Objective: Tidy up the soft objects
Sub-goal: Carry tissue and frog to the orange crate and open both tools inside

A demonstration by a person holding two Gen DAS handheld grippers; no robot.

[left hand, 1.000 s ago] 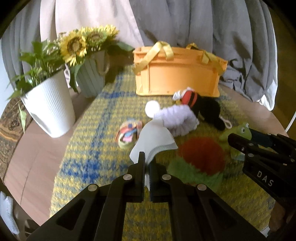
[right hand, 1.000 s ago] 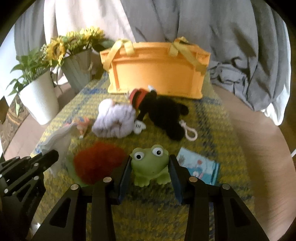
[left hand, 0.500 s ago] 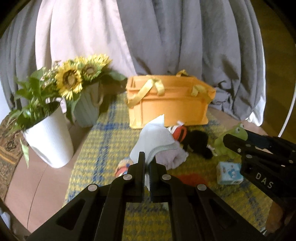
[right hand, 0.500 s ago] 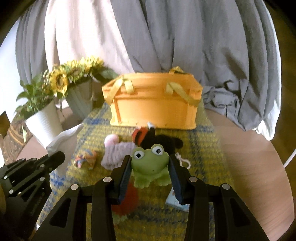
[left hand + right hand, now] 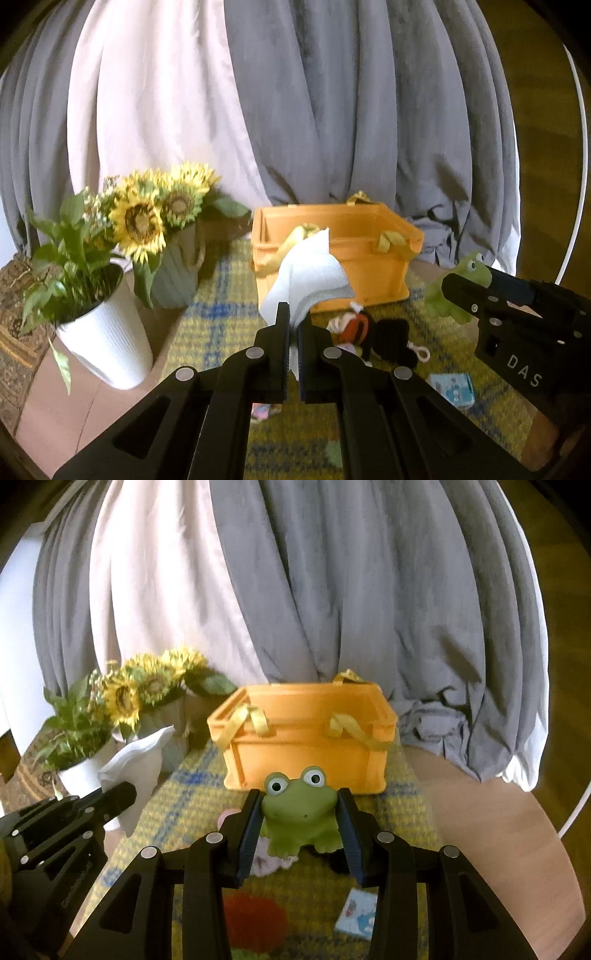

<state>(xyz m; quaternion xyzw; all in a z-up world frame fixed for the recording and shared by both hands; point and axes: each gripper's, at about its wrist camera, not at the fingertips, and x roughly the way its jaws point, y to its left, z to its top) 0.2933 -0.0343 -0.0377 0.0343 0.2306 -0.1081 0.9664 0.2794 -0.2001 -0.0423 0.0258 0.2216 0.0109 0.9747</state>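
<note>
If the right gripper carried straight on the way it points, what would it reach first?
Probably the near wall of the orange basket, dead ahead beyond the green frog clamped in the right gripper; the gap between them is hard to judge.

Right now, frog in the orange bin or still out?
Out. The green frog is clamped in the right gripper, in front of the orange bin.

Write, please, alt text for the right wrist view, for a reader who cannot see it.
The right gripper holds a green toy frog between its fingers, lifted in front of an orange basket with yellow handles. At left, the left gripper carries a white cloth near potted sunflowers; grey curtains hang behind.
</note>
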